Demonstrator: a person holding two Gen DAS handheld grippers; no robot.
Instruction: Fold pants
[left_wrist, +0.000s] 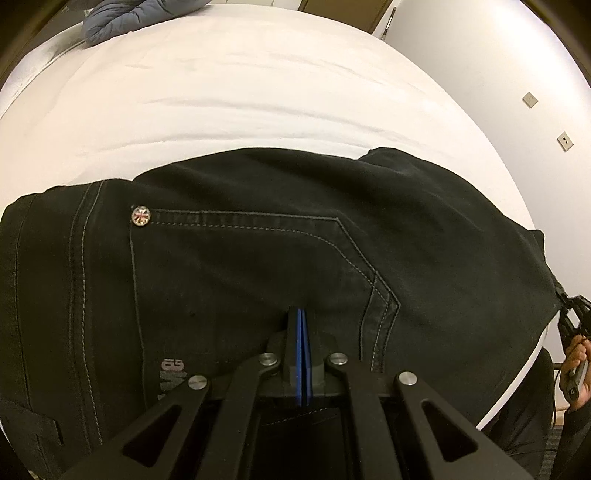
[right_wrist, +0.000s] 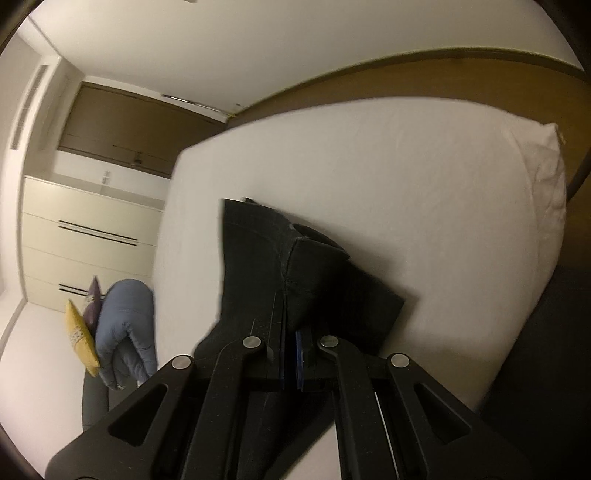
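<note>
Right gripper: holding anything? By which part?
Yes. The right gripper is shut on the black pants, pinching a fabric edge. Which part of the garment that edge belongs to cannot be told.

You see matt black denim pants (left_wrist: 258, 266) with pale stitching and a glossy metal rivet (left_wrist: 141, 216), lying on the smooth white cotton bedsheet (left_wrist: 240, 103).

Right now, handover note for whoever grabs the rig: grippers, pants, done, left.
Left gripper: shut, tips down on the black pants beside the back pocket; whether it pinches cloth I cannot tell.
Right gripper: shut on the pants' edge, cloth lifted off the bed.
Pants: spread across the white bed, seat up.
Done: at least one fold looks started.
Left: lay the held end over, flatten, finish folding.
</note>
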